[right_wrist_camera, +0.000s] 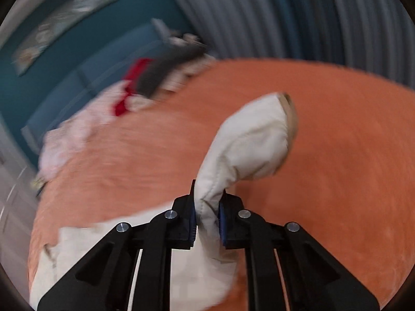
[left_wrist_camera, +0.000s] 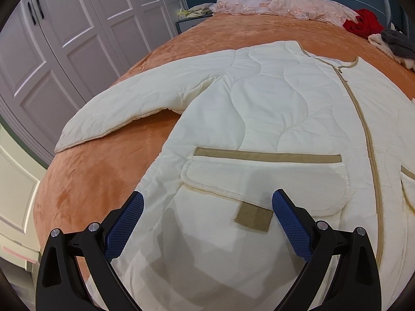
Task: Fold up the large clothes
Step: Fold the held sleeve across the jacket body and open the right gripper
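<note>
Bedding in orange plush covers the bed, and one cream quilted jacket lies spread front-up across its middle, zip closed, hem toward the near edge. One sleeve stretches flat toward the bed's left edge; the other sleeve is lifted off the bed on the right side, cuff hanging free in the air. Judging by this, the sleeve-folding step is in hand, and the next move likely calls for carrying that raised sleeve inward across the jacket's chest and laying it flat. Toward the far edge sit one pink crumpled heap and one small pile of red, grey and white garments. Two pocket flaps show. The right gripper has its jaws clenched on the sleeve; the left gripper hovers over the near pocket flap, jaws spread wide, grasping nothing.
</note>
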Demonstrator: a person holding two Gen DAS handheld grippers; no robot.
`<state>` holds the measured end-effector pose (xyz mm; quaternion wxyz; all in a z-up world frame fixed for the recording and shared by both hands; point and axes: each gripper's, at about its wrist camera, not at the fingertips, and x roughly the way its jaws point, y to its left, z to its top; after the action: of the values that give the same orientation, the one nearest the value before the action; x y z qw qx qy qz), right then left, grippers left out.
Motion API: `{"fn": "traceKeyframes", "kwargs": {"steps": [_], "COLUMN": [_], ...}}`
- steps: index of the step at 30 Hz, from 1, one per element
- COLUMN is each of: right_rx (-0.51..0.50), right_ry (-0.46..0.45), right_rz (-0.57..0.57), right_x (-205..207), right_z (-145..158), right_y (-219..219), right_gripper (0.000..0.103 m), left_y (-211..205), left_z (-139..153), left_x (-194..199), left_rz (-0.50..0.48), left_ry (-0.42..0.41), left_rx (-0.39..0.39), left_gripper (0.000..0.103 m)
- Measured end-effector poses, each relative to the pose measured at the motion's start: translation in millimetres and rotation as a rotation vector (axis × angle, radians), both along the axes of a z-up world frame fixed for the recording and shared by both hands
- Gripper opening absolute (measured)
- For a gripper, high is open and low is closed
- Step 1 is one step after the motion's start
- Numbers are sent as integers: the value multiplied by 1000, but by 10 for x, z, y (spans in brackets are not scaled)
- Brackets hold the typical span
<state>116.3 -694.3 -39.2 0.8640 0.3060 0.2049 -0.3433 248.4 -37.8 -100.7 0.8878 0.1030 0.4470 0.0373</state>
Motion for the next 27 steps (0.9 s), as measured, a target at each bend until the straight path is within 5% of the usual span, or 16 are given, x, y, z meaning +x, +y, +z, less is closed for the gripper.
{"fn": "traceKeyframes", "kwargs": {"steps": [7, 12, 22, 27], "right_rx": [-213, -257, -252, -185], "right_ry": [-72, -79, 129, 259], "right_rz": [401, 664, 1010, 1137], "right_x": [818, 1263, 1887, 1806], "right_z": [956, 1087, 172, -409], "right_y": [1495, 2619, 4337, 4712], "right_gripper": [12, 12, 15, 37], "left_y": [208, 424, 845, 860], "left_z": [33, 42, 111, 187], "left_x": [-84, -121, -41, 56], "left_rz": [28, 61, 123, 100], "left_ry": [-3, 1, -19, -23], "left_rx": [-8, -26, -71, -148], "left_gripper": [98, 98, 98, 98]}}
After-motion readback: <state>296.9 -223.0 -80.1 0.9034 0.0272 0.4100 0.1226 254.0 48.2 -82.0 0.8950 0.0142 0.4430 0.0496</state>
